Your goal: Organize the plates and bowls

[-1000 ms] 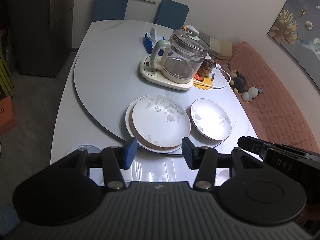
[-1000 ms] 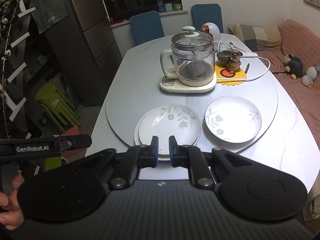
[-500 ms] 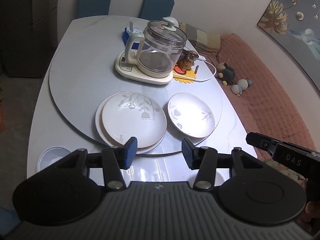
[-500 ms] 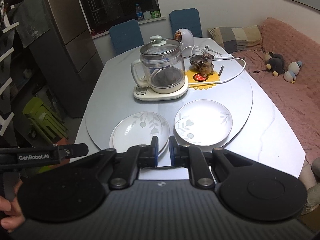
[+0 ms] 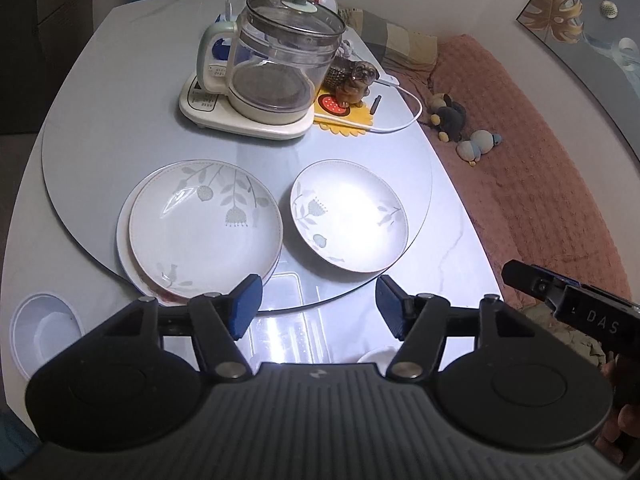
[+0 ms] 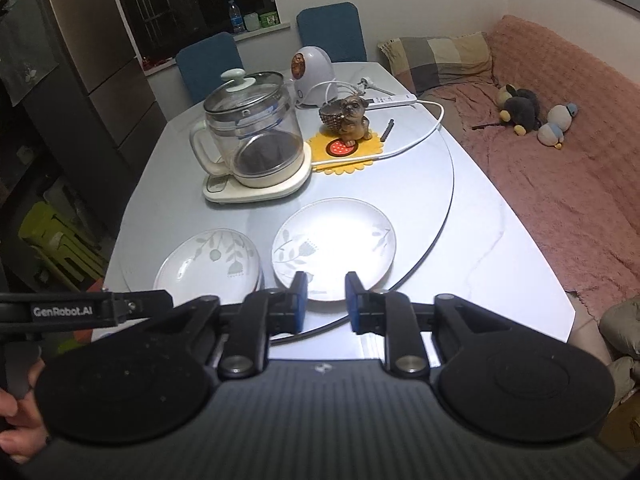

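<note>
A floral plate [image 5: 206, 222] lies stacked on a larger plate [image 5: 122, 248] at the near left of the round turntable [image 5: 100, 136]. A second floral plate [image 5: 348, 216] lies alone to its right; it also shows in the right wrist view [image 6: 334, 248], with the stack [image 6: 208, 264] left of it. A small white bowl [image 5: 42, 330] sits on the table at the near left edge. My left gripper [image 5: 316, 306] is open and empty, hovering near the turntable's front edge. My right gripper [image 6: 324, 300] is open and empty, just in front of the lone plate.
A glass kettle [image 5: 276, 68] on its base stands mid-table, with a dog figurine [image 5: 356, 82] on a yellow mat and a white cable [image 5: 400, 120] beside it. A pink sofa [image 6: 560, 168] with plush toys runs along the right. Blue chairs [image 6: 208, 64] stand at the far end.
My right gripper has opened from shut and shifted right toward the lone plate. My left gripper has moved closer over the plates and stayed open.
</note>
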`<state>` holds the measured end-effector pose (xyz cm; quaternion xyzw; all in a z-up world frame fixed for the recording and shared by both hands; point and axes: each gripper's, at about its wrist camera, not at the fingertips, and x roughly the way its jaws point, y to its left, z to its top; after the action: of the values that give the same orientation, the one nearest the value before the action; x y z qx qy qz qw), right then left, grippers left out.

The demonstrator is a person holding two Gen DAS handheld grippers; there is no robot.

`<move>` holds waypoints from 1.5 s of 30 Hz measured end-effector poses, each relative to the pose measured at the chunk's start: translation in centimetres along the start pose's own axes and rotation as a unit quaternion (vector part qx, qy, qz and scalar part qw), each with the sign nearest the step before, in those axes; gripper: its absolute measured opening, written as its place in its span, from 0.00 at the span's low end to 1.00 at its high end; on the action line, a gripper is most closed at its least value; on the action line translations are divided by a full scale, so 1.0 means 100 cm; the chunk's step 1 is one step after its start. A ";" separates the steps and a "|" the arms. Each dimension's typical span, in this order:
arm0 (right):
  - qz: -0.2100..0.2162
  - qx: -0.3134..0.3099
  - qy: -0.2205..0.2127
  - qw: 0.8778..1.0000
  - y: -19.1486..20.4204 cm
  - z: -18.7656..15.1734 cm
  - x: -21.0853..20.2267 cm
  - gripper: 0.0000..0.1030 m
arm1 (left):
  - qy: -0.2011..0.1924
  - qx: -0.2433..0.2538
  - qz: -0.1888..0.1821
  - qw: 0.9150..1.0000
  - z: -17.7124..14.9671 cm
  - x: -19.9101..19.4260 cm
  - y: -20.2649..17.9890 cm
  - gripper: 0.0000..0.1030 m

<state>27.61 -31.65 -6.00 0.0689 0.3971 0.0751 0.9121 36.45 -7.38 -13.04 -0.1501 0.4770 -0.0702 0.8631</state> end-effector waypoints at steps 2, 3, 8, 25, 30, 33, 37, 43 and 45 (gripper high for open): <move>0.002 0.004 0.003 1.000 -0.014 0.005 0.009 0.49 | 0.007 -0.002 0.003 1.000 0.006 0.014 -0.006 0.67; 0.003 0.007 0.008 1.000 -0.021 0.008 0.015 0.49 | 0.011 -0.004 0.003 1.000 0.009 0.022 -0.009 0.68; 0.011 0.011 0.030 0.999 -0.050 0.021 0.045 0.49 | 0.028 -0.023 0.003 0.999 0.024 0.062 -0.018 0.69; 0.082 -0.018 0.113 0.990 -0.105 0.056 0.187 0.44 | 0.054 -0.135 0.037 0.989 0.028 0.170 -0.007 0.67; 0.100 -0.023 0.126 0.987 -0.108 0.052 0.224 0.39 | 0.061 -0.145 0.045 0.987 0.029 0.193 -0.006 0.67; 0.111 -0.021 0.132 0.985 -0.109 0.051 0.240 0.34 | 0.063 -0.147 0.047 0.986 0.029 0.206 -0.008 0.66; 0.123 -0.019 0.134 0.983 -0.110 0.052 0.259 0.32 | 0.065 -0.153 0.044 0.985 0.031 0.217 -0.008 0.62; 0.145 -0.024 0.134 0.980 -0.108 0.056 0.277 0.24 | 0.072 -0.157 0.050 0.984 0.035 0.229 -0.008 0.61; 0.153 -0.029 0.131 0.979 -0.108 0.058 0.281 0.21 | 0.068 -0.159 0.049 0.984 0.036 0.232 -0.007 0.61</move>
<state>51.67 -37.20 -24.15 0.0921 0.4960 0.2335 0.8313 51.93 -13.45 -29.58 -0.2563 0.5461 0.0389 0.7966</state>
